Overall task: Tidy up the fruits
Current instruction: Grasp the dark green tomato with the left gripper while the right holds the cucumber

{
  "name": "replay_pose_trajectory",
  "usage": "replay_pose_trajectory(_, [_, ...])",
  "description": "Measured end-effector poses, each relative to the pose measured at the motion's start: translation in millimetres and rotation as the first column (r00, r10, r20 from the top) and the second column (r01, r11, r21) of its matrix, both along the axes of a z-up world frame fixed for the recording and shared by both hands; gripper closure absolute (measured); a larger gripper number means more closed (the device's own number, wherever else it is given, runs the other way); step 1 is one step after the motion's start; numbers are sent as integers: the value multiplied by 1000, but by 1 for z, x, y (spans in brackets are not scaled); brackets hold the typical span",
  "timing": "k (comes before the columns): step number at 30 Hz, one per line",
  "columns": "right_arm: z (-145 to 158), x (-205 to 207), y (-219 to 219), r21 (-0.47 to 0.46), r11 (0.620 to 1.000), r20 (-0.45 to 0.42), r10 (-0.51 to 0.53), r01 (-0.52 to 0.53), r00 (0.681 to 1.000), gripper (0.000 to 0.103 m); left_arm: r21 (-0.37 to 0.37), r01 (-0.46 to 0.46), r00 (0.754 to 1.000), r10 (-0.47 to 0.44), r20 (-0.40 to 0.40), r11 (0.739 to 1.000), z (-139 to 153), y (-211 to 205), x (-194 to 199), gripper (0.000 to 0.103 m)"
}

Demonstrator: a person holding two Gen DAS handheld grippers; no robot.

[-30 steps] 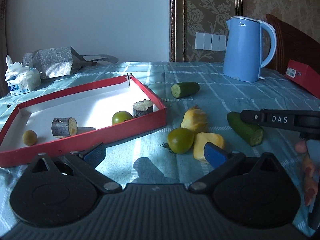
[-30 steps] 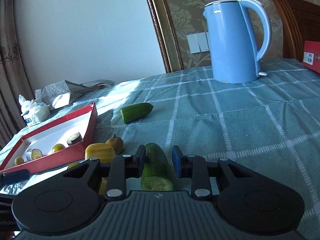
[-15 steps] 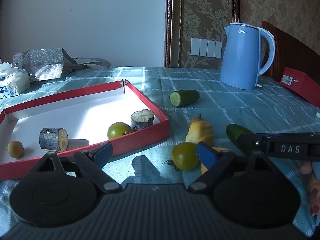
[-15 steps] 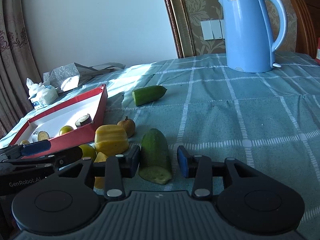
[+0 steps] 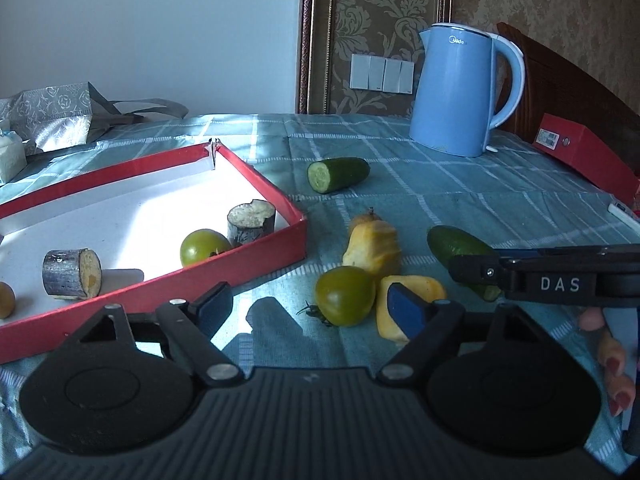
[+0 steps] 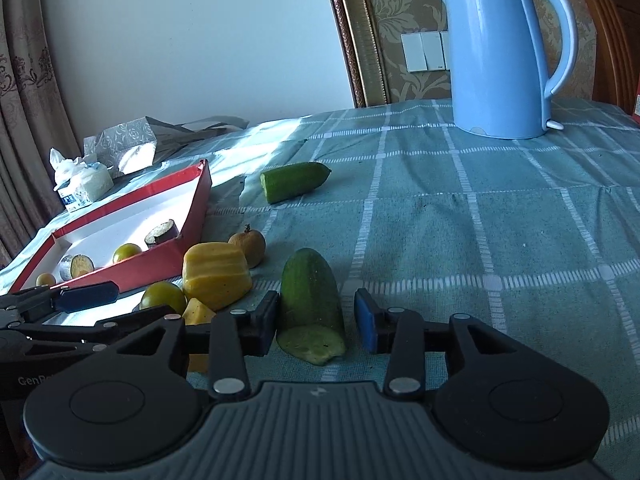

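Cucumber, lower centre, lies freed on the cloth: right gripper has just been opening off it. Left gripper, narrowing but empty, nears the tomato.

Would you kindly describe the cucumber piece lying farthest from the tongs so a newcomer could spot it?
Start at the blue kettle on the checked tablecloth. In front of it, beyond the red tray's far corner, lies a short cucumber piece. Unlike the other cucumber piece, it lies alone, apart from the other fruit.
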State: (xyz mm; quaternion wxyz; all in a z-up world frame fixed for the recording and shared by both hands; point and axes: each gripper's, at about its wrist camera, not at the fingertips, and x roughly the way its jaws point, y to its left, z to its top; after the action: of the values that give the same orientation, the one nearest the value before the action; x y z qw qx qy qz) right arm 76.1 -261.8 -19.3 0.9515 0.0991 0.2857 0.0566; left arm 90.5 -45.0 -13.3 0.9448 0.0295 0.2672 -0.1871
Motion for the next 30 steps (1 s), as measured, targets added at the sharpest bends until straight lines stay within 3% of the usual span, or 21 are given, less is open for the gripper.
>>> replay_pose_trajectory(5, [1,-4,-1,-25,999,11,-27,28,1000,70,-16,-13,1000,13,-1,1000,1,3,0,28])
replay_pose_trajectory(9, [2,-6,-15,-23,987,18,-157,157,988,70,-10,19,1000,-19,-4,1000,0,-1,1,29])
replay_pose_trajectory(12, [1,-5,-19,-11,986,9,-165,165,986,70,-12,23,1000,-22,18,1000,1,-5,5,28])
replay_pose_trajectory(15, [0,-4,-22,9,986,4,-164,164,986,70,-65,32,999,-33,-14,997,0,-2,14,29])
replay_pose_trajectory(19, [0,-4,-21,10,986,2,-164,163,987,70,-112,52,996,-60,-69,992,-4,3,18,59])
replay_pose_trajectory(21, [0,-4,-22,13,986,2,-164,164,987,71,-133,62,995,-72,-75,989,-4,4,16,68])
replay_pose_trajectory(30, [0,-4,-22,14,986,2,-164,164,986,70,-183,38,998,-47,-45,982,-1,25,-7,72])
